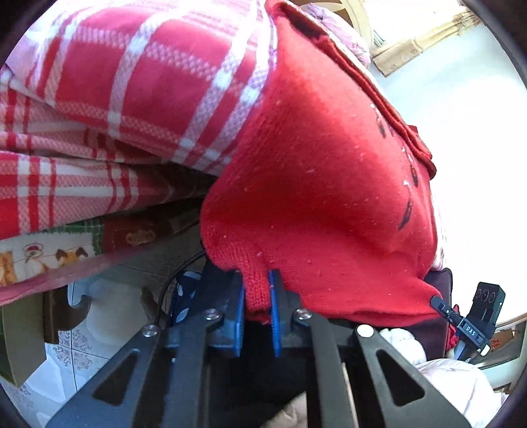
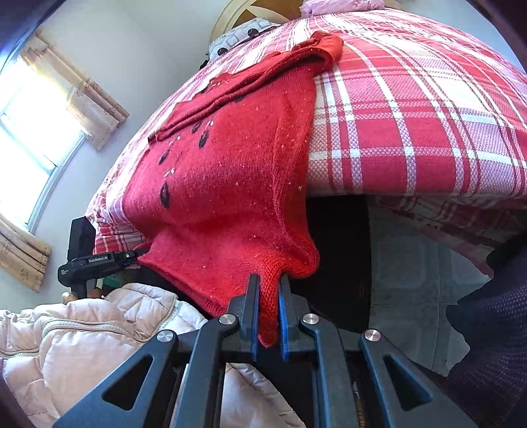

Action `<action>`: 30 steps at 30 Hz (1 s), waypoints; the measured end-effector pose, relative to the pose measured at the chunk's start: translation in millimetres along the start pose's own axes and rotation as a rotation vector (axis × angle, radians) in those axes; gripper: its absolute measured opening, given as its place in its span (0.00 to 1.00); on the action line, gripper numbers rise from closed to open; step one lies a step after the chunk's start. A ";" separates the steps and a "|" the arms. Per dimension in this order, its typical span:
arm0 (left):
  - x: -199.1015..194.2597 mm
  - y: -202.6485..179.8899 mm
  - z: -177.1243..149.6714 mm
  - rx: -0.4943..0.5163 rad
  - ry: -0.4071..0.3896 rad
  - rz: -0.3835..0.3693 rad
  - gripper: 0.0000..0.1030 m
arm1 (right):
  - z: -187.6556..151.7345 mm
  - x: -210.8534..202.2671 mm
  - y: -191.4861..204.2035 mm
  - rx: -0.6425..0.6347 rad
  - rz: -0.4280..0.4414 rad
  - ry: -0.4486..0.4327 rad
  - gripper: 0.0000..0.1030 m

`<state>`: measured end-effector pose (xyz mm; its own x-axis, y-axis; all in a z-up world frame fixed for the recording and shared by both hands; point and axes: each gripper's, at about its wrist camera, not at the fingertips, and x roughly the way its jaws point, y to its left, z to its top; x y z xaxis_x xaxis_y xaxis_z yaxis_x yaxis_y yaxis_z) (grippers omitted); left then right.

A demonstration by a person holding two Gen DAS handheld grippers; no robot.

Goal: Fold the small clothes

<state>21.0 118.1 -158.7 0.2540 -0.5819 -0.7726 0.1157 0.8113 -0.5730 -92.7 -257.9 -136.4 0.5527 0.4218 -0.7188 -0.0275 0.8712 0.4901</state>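
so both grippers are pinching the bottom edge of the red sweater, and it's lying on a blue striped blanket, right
Not quite: the blanket is red and white plaid, as the right wrist view shows. The rest holds: the left gripper and right gripper each pinch the red knitted sweater at its bottom edge.

Daylight is pouring through a window (image 2: 29, 131) on the left of the right wrist view, washing out the pale wall (image 2: 138, 49) around it. Beige patterned curtains (image 2: 95, 98) are hanging beside the glass. A bed under a red and white checked cover (image 2: 411, 131) is filling most of the room, with a rounded headboard (image 2: 237, 14) rising behind it. Pale patterned floor tiles (image 1: 82, 355) are showing beneath the bed's edge.
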 end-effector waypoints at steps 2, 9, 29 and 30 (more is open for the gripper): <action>-17.9 -5.2 2.8 0.010 -0.036 -0.025 0.13 | 2.3 -6.6 1.5 0.009 0.024 -0.024 0.09; -99.4 -51.2 35.7 0.156 -0.201 -0.084 0.13 | 36.5 -50.7 14.8 0.015 0.172 -0.164 0.09; -114.3 -73.9 48.7 0.204 -0.237 -0.077 0.13 | 4.5 22.8 -17.5 0.207 0.099 0.097 0.67; -113.3 -74.4 48.9 0.206 -0.238 -0.071 0.13 | 4.0 28.3 -13.2 0.186 0.097 0.116 0.67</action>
<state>30.6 126.4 -15.2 0.4525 -0.6279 -0.6332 0.3274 0.7775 -0.5370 -73.4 -258.4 -161.2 0.4552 0.5367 -0.7104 0.0843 0.7683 0.6345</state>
